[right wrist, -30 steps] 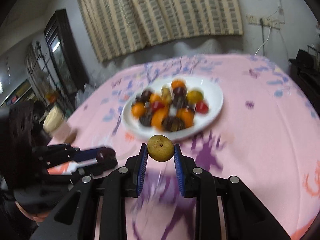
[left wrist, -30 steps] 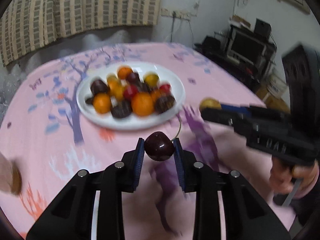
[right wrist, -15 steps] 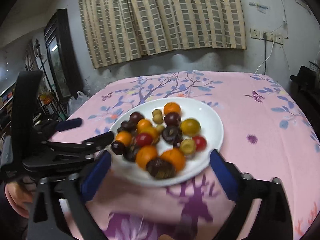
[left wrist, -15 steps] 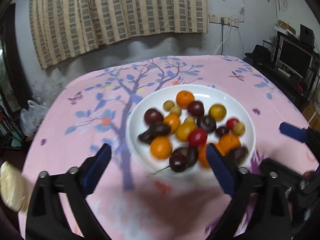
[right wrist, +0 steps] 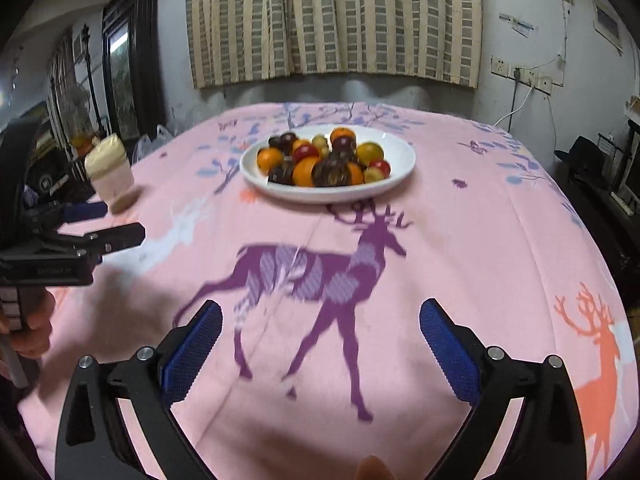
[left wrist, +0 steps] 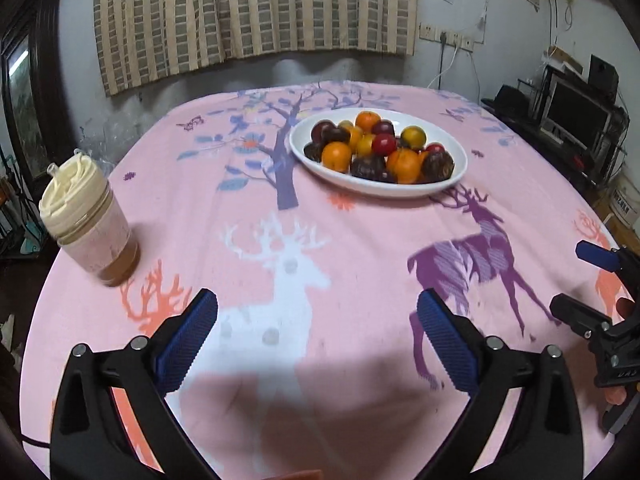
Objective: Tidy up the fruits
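A white plate (left wrist: 456, 168) (right wrist: 400, 172) sits at the far middle of the pink tablecloth, heaped with several small fruits (left wrist: 376, 148) (right wrist: 320, 160): oranges, dark plums, red and yellow ones. My left gripper (left wrist: 316, 332) is open and empty, low over the cloth near the front edge, well short of the plate; it also shows at the left of the right wrist view (right wrist: 104, 224). My right gripper (right wrist: 320, 340) is open and empty, also near the front; it shows at the right edge of the left wrist view (left wrist: 580, 280).
A jar (left wrist: 88, 220) (right wrist: 112, 172) with a cream lid stands at the table's left edge. Curtains and a wall lie behind the table. Shelves with electronics (left wrist: 576, 120) stand to the right, and a dark cabinet (right wrist: 128, 60) to the left.
A second ago my left gripper held a dark cherry and my right a yellow-brown fruit. Both jaws have opened, the fruits are gone from them, and both grippers have pulled back from the plate.
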